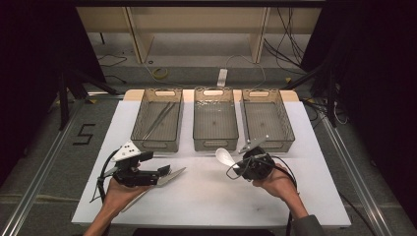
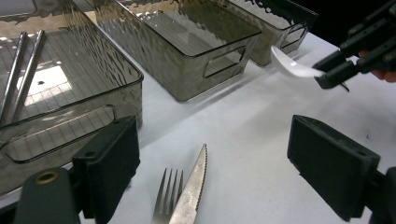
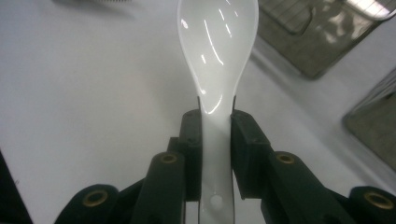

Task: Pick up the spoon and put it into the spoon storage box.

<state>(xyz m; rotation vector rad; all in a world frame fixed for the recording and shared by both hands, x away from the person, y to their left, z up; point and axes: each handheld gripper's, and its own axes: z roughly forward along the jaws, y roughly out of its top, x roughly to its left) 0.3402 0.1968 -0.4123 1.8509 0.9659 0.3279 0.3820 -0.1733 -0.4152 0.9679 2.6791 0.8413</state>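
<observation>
A white ceramic spoon (image 3: 217, 51) is clamped by its handle between the two black jaws of my right gripper (image 3: 215, 128), bowl pointing away. In the high view that spoon (image 1: 224, 157) is held above the white table in front of the middle bin, and my right gripper (image 1: 239, 167) is shut on it. My left gripper (image 1: 164, 172) rests low at the table's left with its jaws wide apart. A metal fork (image 2: 167, 198) and a serrated knife (image 2: 191, 189) lie on the table between those jaws, untouched by the pads.
Three smoky clear plastic bins stand in a row at the back: the left bin (image 1: 158, 119) holds long metal utensils (image 2: 21, 70), the middle bin (image 1: 215, 119) and right bin (image 1: 266, 120) look bare. The white tabletop (image 1: 206, 196) has free room in front.
</observation>
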